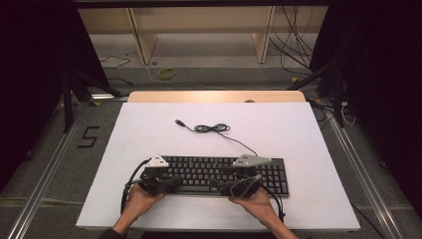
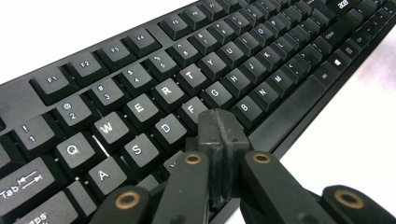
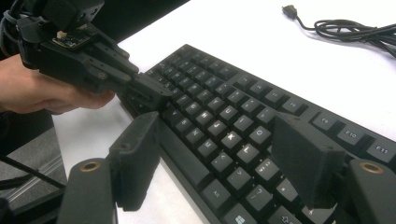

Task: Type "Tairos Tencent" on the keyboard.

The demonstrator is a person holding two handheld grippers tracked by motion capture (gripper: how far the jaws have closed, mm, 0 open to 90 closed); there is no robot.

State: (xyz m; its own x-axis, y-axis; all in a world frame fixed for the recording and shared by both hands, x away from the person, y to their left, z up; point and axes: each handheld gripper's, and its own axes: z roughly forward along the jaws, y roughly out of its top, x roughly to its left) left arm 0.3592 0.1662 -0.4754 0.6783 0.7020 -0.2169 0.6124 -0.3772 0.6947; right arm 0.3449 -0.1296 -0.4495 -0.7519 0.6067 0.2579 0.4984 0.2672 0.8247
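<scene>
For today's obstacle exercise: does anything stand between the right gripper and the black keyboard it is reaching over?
Nothing visible does. The right gripper hovers with open jaws straight over the keyboard, only bare keys between them. The left gripper, shut, sits farther along the keys, off to the side, not in the way.

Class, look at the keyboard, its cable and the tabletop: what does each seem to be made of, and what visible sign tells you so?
Keyboard: probably moulded plastic, matt black, with dull glints on the keycaps and printed white letters.
Cable: likely rubber or soft plastic sheathing, black and slightly shiny; it lies in loose coils.
Tabletop: a smooth white matt surface, perhaps laminate or painted board; a pale wood-like strip shows at its far edge.
</scene>
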